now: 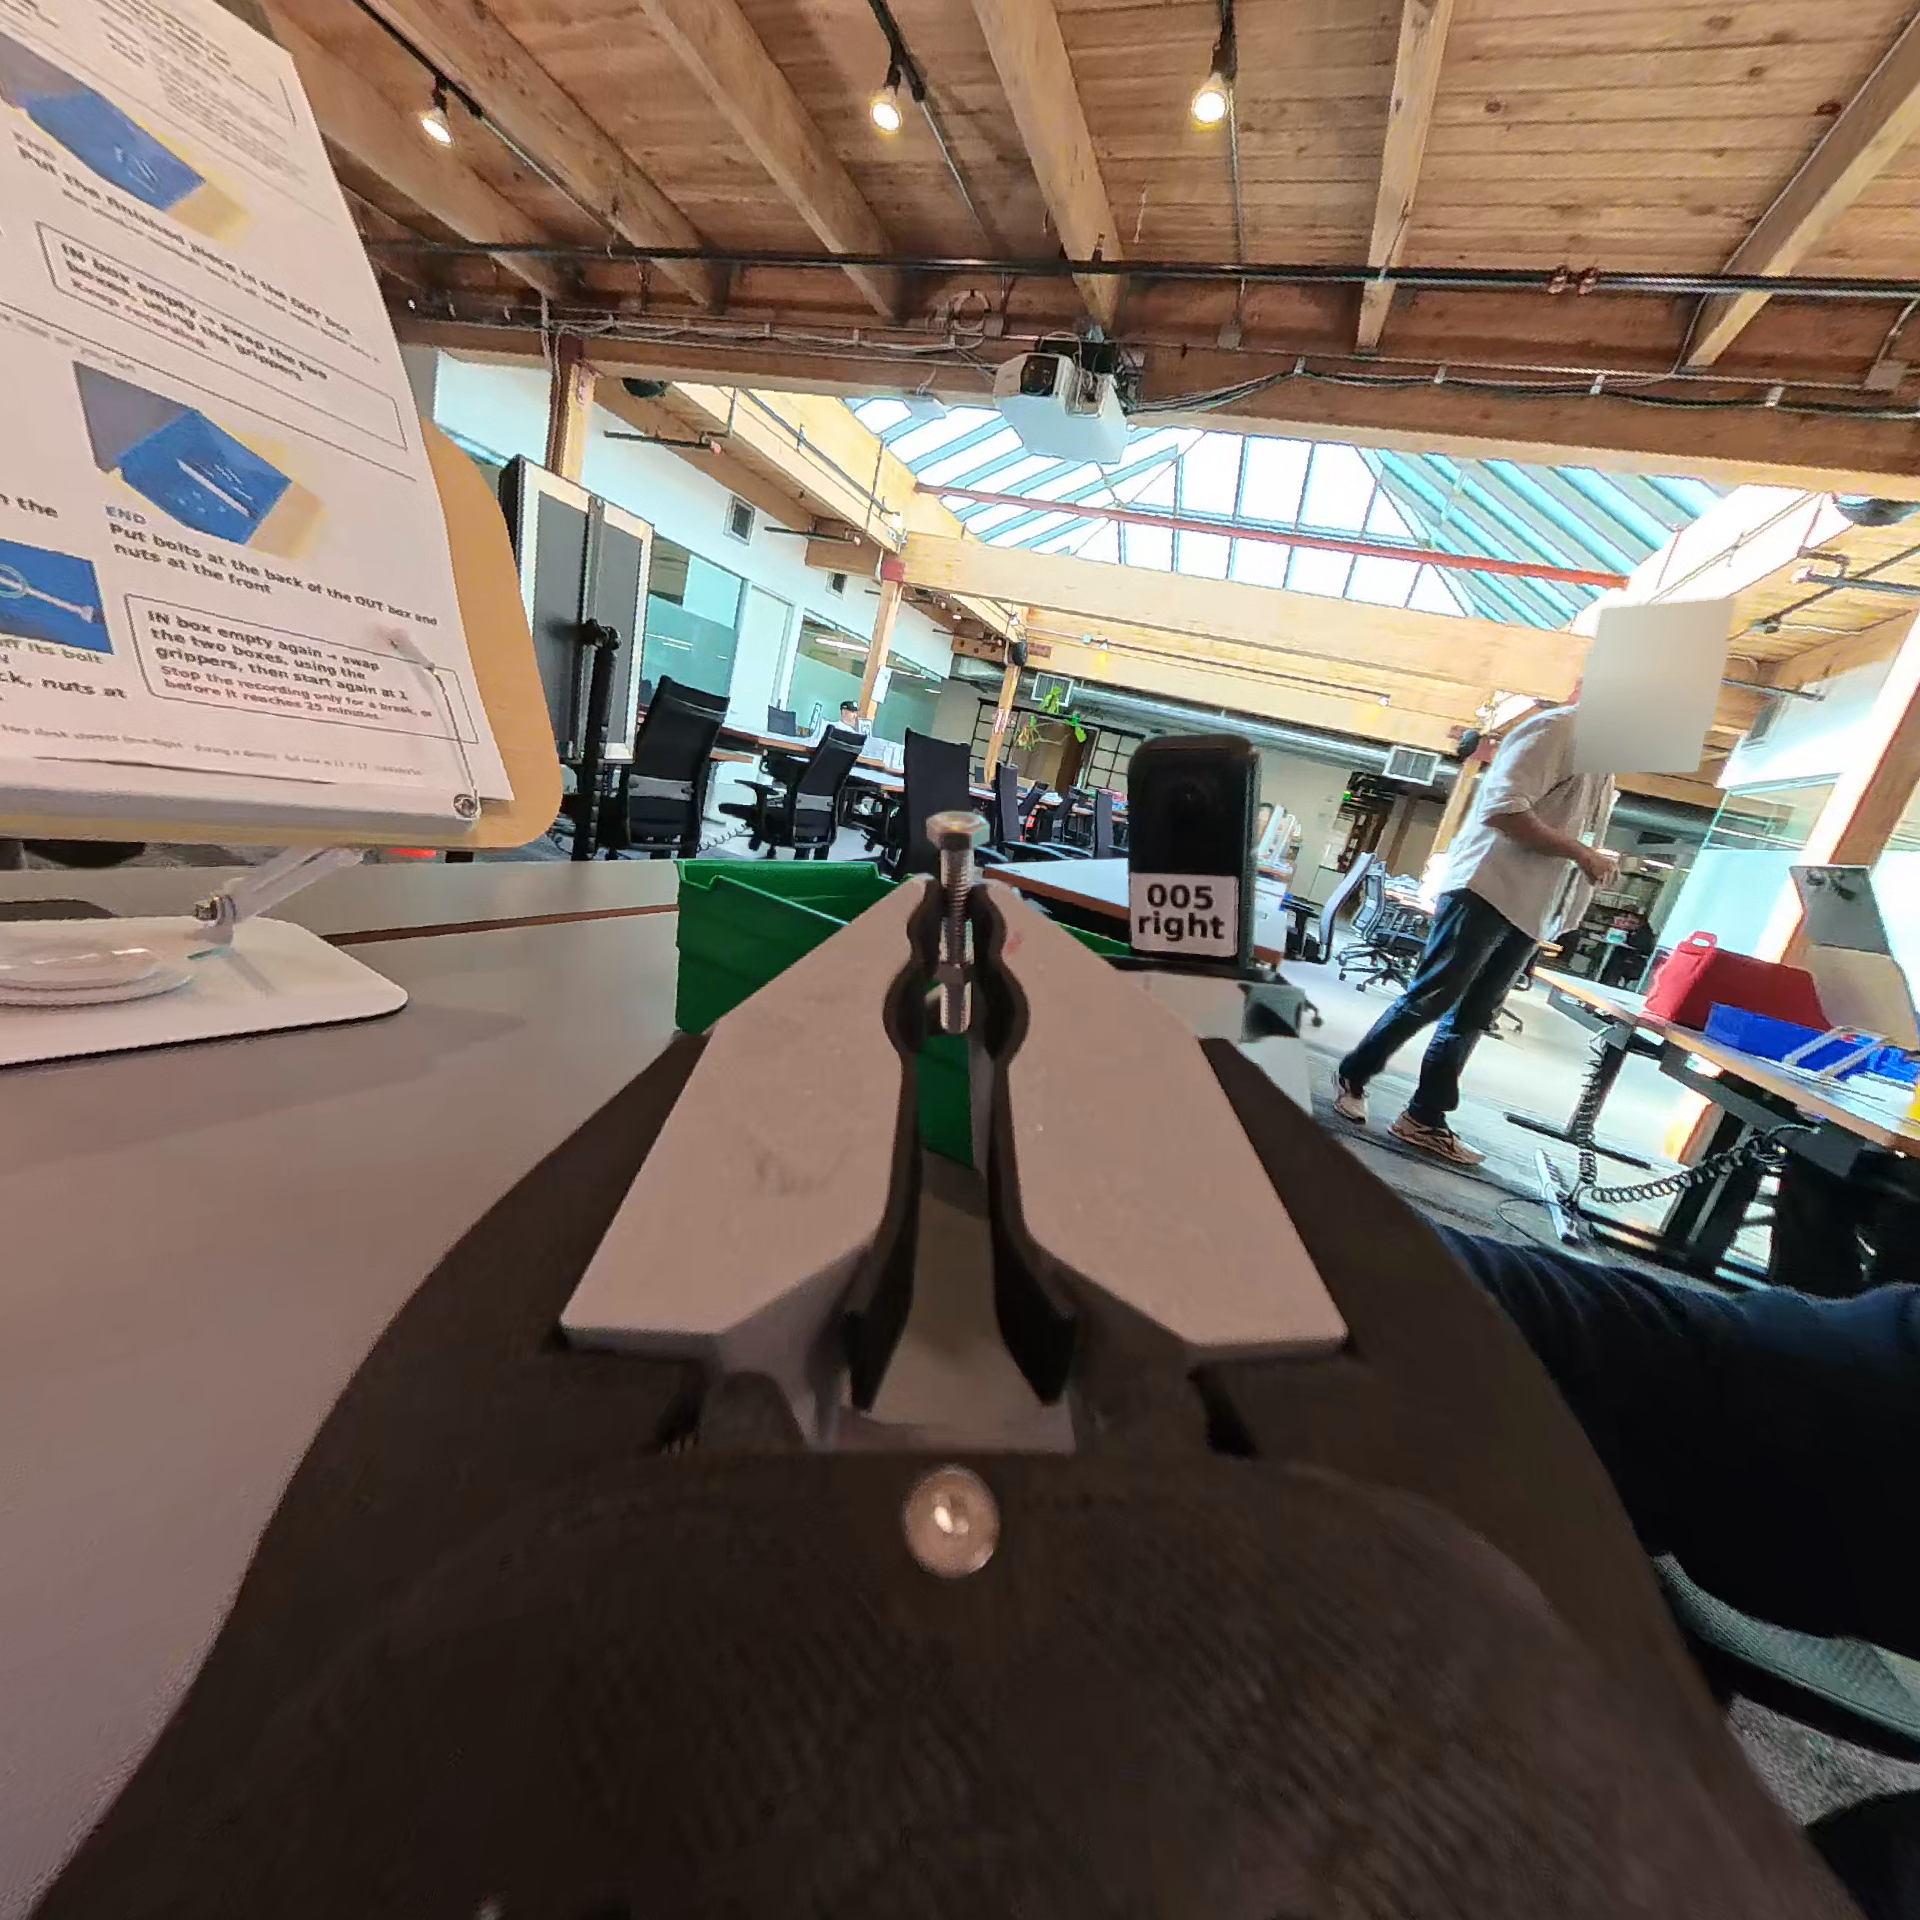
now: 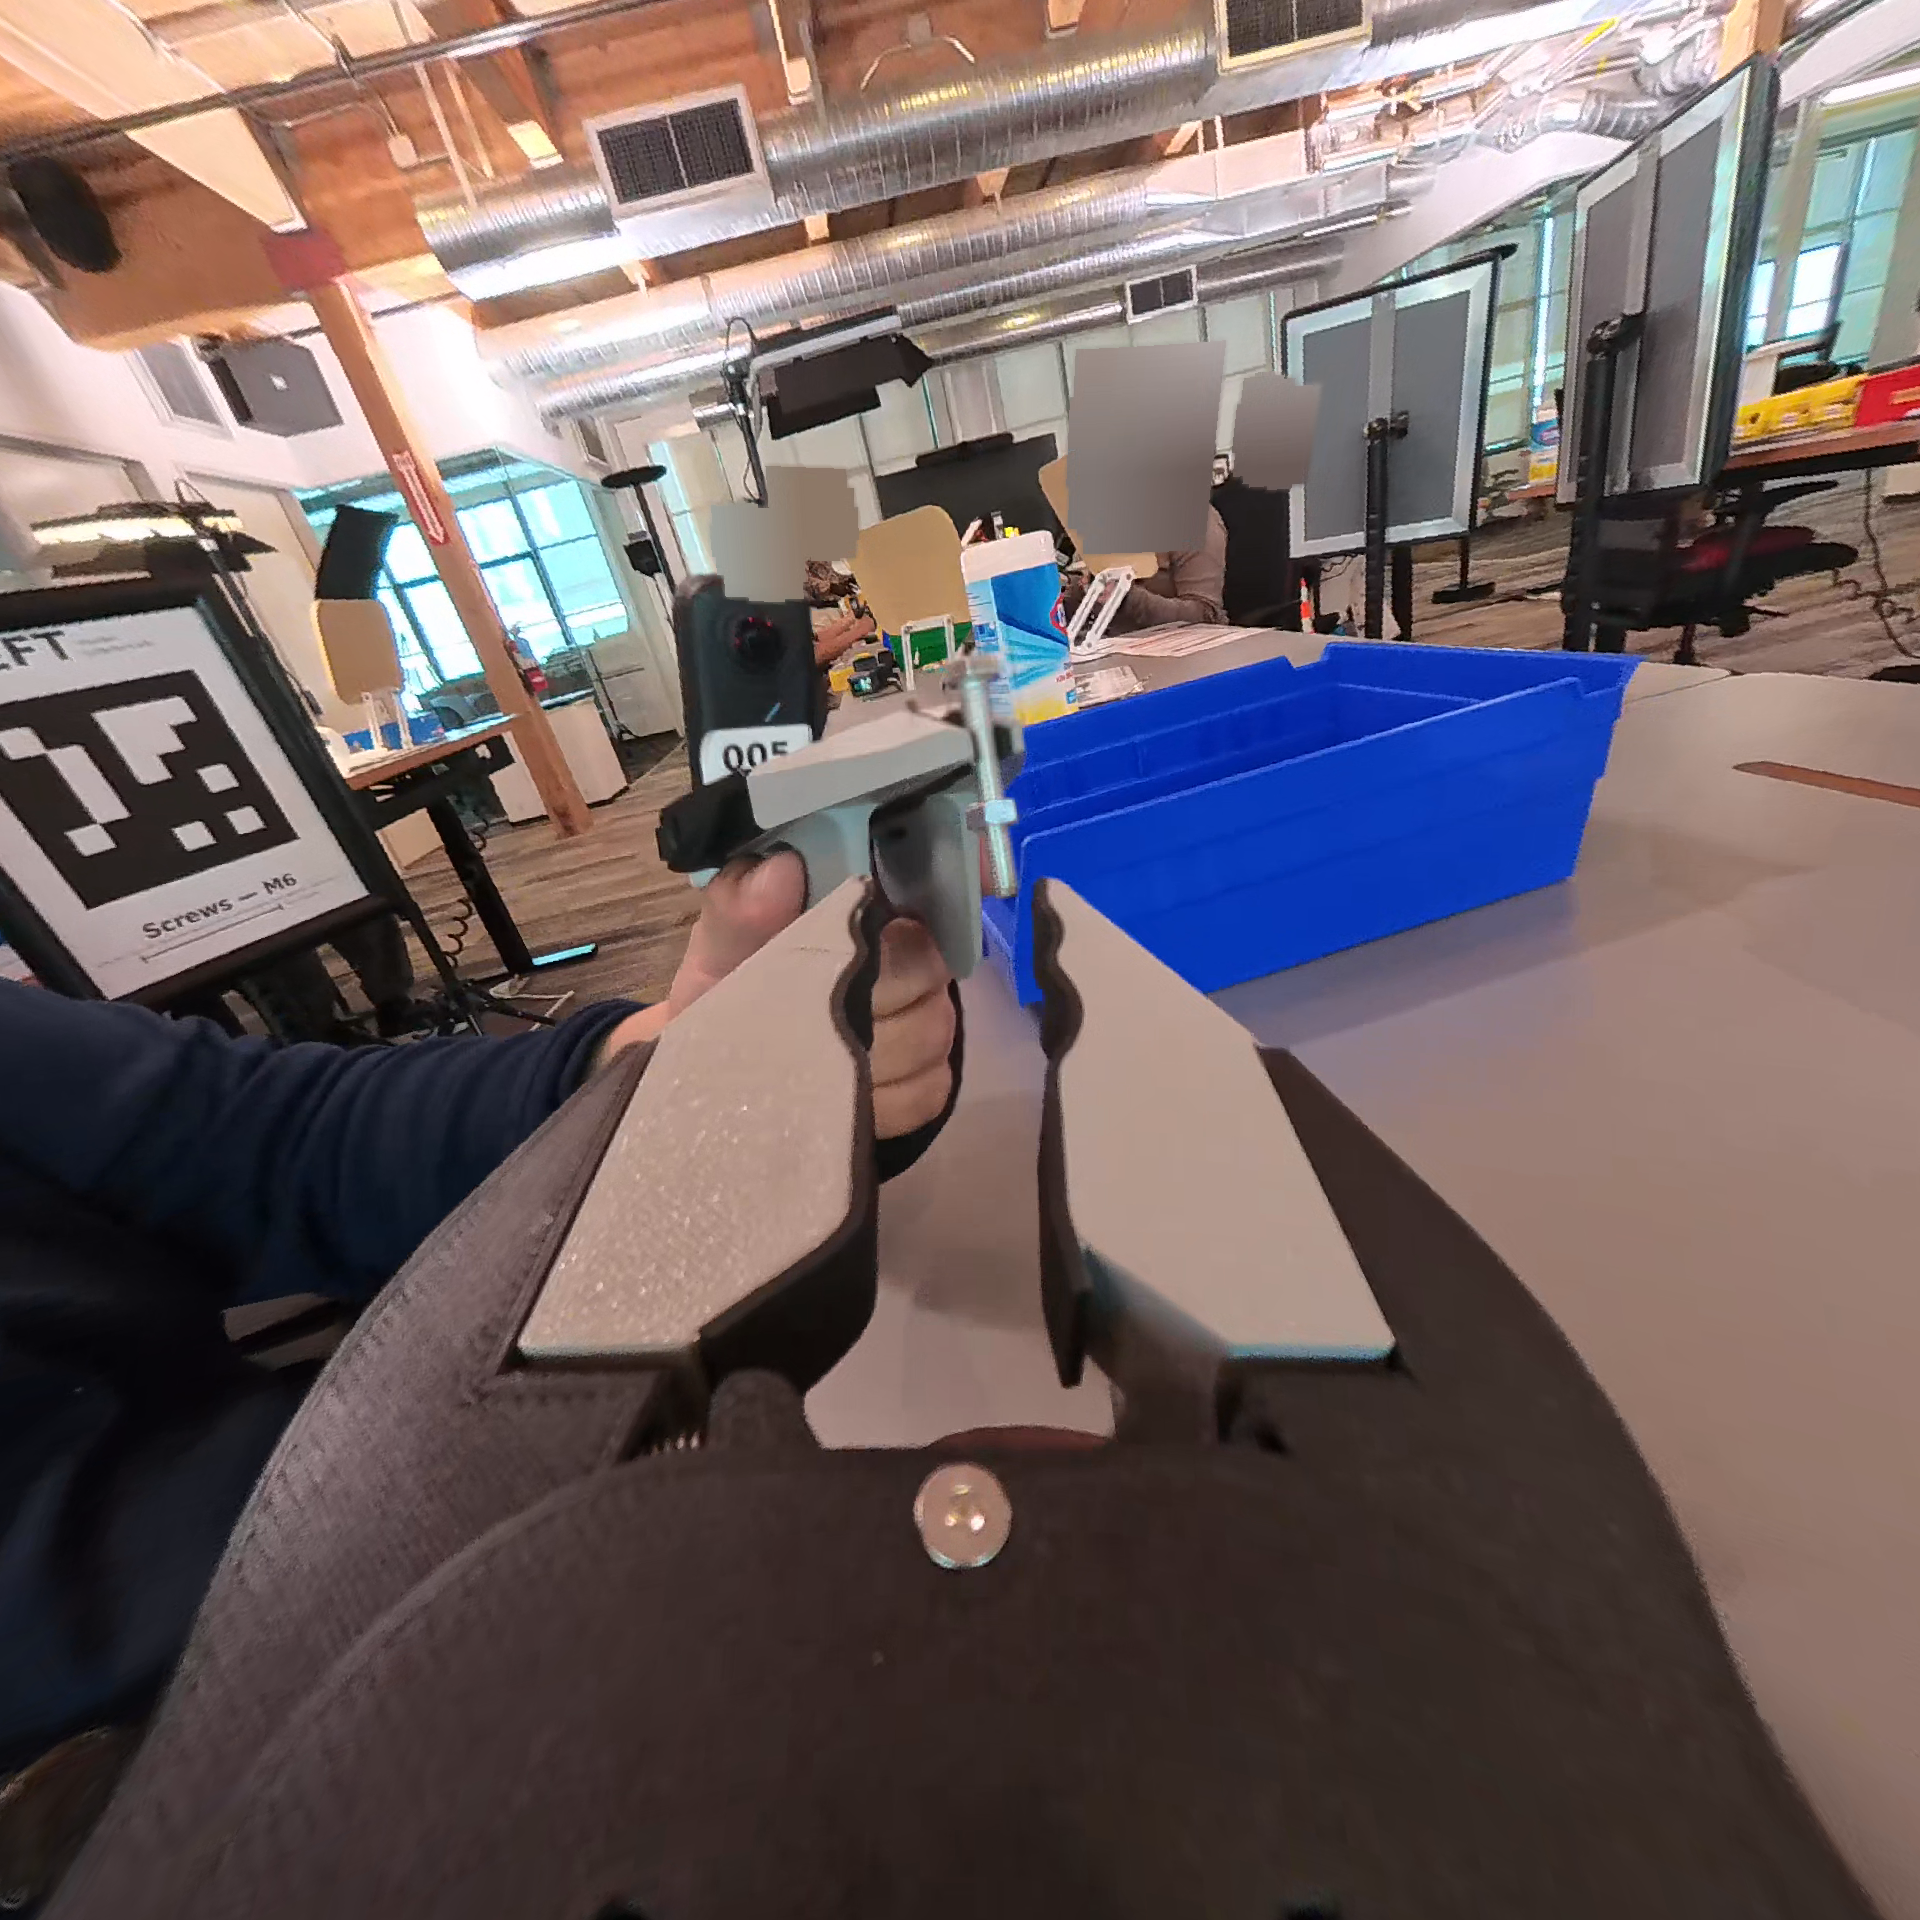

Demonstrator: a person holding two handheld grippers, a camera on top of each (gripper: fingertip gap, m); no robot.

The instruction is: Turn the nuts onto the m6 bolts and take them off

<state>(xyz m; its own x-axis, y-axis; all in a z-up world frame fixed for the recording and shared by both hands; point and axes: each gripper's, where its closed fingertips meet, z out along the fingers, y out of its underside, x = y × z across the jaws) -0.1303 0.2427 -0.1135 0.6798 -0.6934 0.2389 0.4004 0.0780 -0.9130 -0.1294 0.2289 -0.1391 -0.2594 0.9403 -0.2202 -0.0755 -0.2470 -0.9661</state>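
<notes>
We work at a grey table [image 2: 1558, 1195] in a large open office with timber beams, silver ducts and a skylight; desks and black chairs fill the floor beyond. On our left side a white stand [image 1: 187, 977] holds an instruction sheet [image 1: 208, 416]. A green bin [image 1: 769, 935] sits at the table's far edge in the left wrist view, and a blue bin [image 2: 1299, 831] lies ahead in the right wrist view, with bare table to its right and in front of it. A framed marker board [image 2: 156, 790] stands off the table's left edge, and a person in a pale shirt [image 1: 1496, 862] walks in the aisle past the right edge.

The left gripper [image 1: 954, 935] is closed tight on the bolt [image 1: 956, 925], its jaws clamped round the threaded shank. The bolt stands upright above the table, head up, silver and fully threaded; seen from the right wrist view [image 2: 987, 769] it runs down through the left gripper's fingertips, with a nut [image 2: 1000, 812] on the shank just below them.

The right gripper [image 2: 951, 914] holds nothing; its jaws stand partly open, a clear gap between them, just below the bolt's lower end and not touching it. A bare hand [image 2: 821, 966] in a dark sleeve grips the left gripper's handle.
</notes>
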